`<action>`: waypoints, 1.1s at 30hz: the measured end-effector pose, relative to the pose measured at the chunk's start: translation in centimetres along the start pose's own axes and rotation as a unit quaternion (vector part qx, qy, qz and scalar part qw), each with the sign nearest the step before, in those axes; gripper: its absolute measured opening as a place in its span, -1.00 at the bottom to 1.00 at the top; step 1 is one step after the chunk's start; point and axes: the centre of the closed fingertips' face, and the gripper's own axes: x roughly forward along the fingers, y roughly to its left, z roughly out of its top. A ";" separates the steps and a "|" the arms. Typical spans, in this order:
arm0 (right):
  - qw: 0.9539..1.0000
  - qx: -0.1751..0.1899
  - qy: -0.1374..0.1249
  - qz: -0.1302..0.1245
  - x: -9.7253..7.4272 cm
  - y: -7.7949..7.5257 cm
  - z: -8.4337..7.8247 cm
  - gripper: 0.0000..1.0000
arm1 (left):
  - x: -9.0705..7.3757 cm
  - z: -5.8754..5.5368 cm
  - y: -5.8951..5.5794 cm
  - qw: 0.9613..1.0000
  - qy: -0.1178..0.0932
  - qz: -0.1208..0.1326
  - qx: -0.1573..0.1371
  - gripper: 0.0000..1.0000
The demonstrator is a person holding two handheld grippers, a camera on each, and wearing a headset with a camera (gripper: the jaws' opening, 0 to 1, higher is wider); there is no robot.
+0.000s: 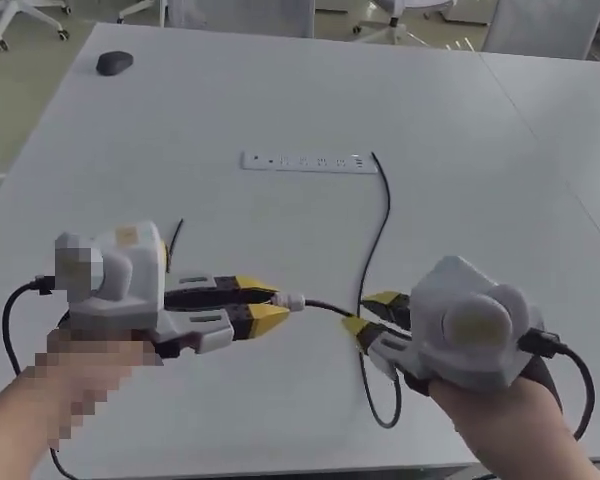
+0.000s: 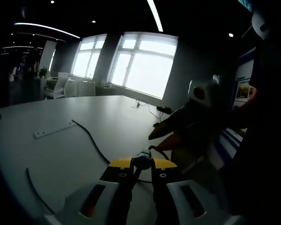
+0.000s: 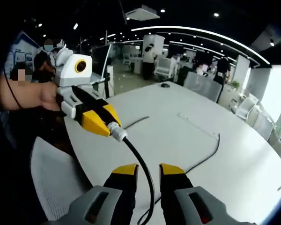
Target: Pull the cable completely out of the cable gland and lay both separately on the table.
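L claw (image 1: pixel 277 301): gland (image 3: pixel 117 131) — R claw (image 3: pixel 149 168) astride cable (image 3: pixel 136 151)

We see yellow tips, black jaws and white shells on both the left gripper (image 1: pixel 280 302) and the right gripper (image 1: pixel 356 311). At the left gripper's tips, the cable gland (image 1: pixel 295 300) is pale grey-white. The cable (image 1: pixel 330 307) running to the right gripper is black. Beneath both, the table (image 1: pixel 280 100) is plain white.
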 end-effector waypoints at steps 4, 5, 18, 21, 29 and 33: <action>0.997 -0.076 0.004 0.011 0.7 1.1 1.5 -0.70 | 0.1 0.0 -0.2 1.000 0.001 -0.002 0.001 -0.70; 0.996 -0.091 0.009 0.015 0.8 1.3 1.5 -0.69 | 0.1 0.0 -0.2 1.000 0.000 -0.002 0.001 -0.70; 0.983 -0.178 0.032 0.035 2.3 3.5 1.5 -0.89 | 0.1 -0.2 -0.3 1.000 0.008 -0.001 0.003 -0.70; 0.981 -0.189 0.038 0.032 2.4 3.2 1.3 -0.96 | 0.2 -0.3 -0.4 1.000 0.011 -0.002 0.003 -0.70; 0.981 -0.187 0.041 0.032 2.6 3.1 0.9 -0.99 | 0.4 -0.5 -0.4 1.000 0.017 -0.001 0.004 -0.70; 0.986 -0.158 0.041 0.032 2.6 2.8 0.7 -1.00 | 0.5 -0.5 -0.2 1.000 0.019 -0.003 0.005 -0.70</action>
